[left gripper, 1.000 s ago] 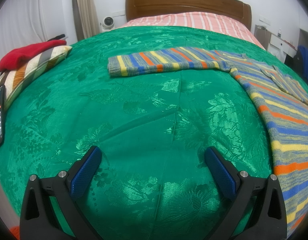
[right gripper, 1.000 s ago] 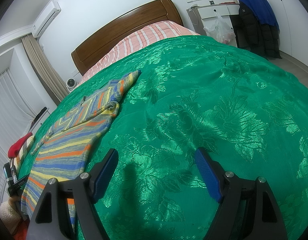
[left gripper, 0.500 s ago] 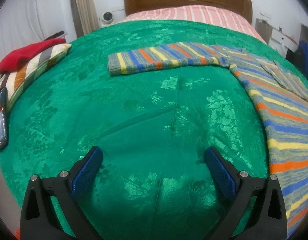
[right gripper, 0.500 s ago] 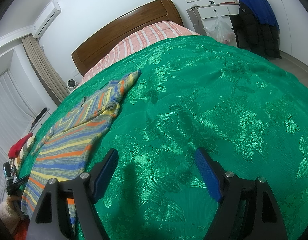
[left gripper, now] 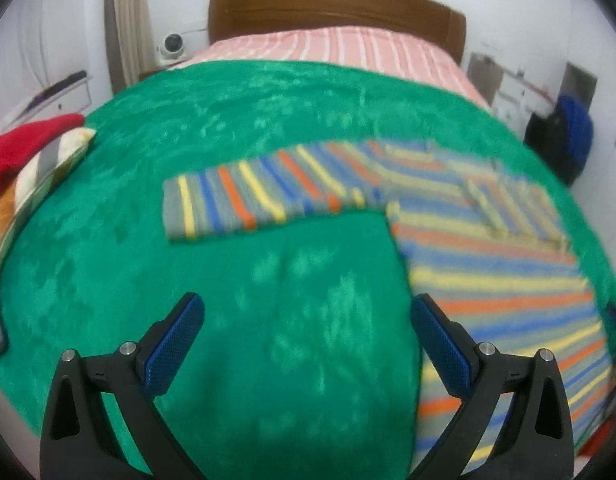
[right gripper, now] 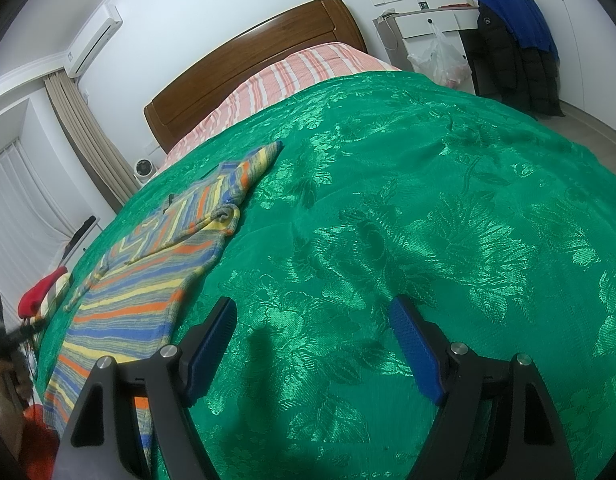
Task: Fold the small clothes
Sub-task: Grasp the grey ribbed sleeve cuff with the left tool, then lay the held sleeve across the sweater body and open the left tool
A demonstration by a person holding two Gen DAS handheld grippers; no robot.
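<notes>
the striped sweater (left gripper: 488,280) lies flat on the bed's green cover (left gripper: 268,320), one sleeve (left gripper: 268,196) stretched sideways, the other already folded in. left gripper (left gripper: 308,340) and right gripper (right gripper: 312,344) hover with jaws wide and empty. next i'd expect that sleeve folded across the body.

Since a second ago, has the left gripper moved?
Yes. The left gripper has lifted and pulled back: the headboard sits lower in its view, and more of the striped sweater shows, with motion blur.

Black hand-held gripper (left gripper: 308,312), blue pads (left gripper: 172,346)
</notes>
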